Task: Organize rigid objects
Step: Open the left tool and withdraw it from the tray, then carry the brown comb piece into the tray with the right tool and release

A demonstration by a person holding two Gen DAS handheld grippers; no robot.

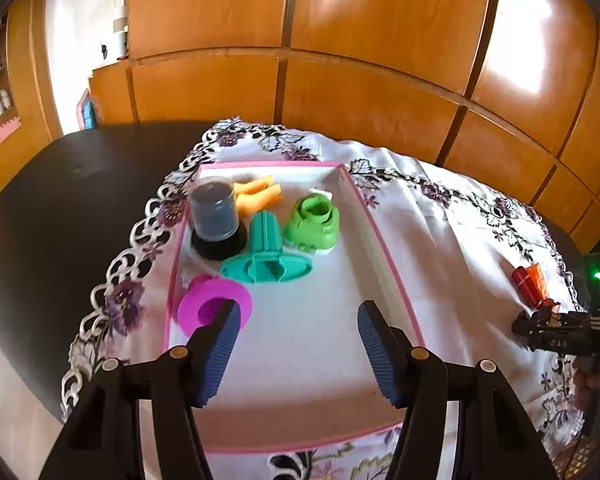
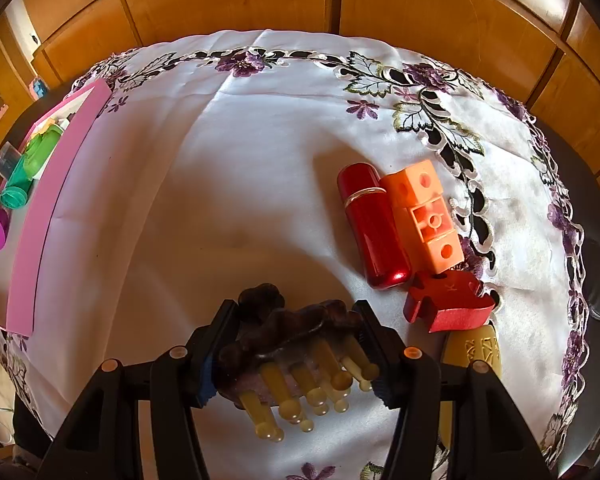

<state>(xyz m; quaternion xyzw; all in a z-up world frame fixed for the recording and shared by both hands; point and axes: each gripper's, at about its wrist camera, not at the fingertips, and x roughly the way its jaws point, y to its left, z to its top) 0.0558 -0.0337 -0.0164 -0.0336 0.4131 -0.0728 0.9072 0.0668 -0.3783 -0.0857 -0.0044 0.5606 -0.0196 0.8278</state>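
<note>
- Left claw point(image 1: 296, 356): open and empty, poised above the near end of the tray point(image 1: 380, 236). Its blue pads point(image 1: 220, 352) touch nothing.
- Right claw point(image 2: 292, 356): closed on a dark hair clip point(image 2: 288, 336) with pale teeth, held over the cloth point(image 2: 220, 160). The clip appears to be clear of the cloth, though this cannot be confirmed.
- Already in the tray: a dark capped jar point(image 1: 216, 216), a yellow piece point(image 1: 260, 196), a teal stand point(image 1: 266, 252), a green piece point(image 1: 314, 220) and a magenta ring point(image 1: 216, 304). All sit in the far and left part; the near right part is bare.
- Not yet sorted, on the cloth to the right of the tray: a red tube point(image 2: 374, 228), an orange block point(image 2: 428, 216) touching it, a red flat piece point(image 2: 448, 304) just beside both, and a tan item point(image 2: 476, 352) partly hidden by the right claw.
- Step in hand (judged): carry the clip to the tray.
- Keep the grip steady; the clip is irregular and could twist between the pads.
- Lift clear of the pink tray wall before crossing it.
- Aim for the bare near part, away from the teal stand and the ring.
- Move the left claw aside first (it occupies the drop zone).
- Lower the clip close to the tray floor, then release; a drop from height could scatter the upright jar.
</note>
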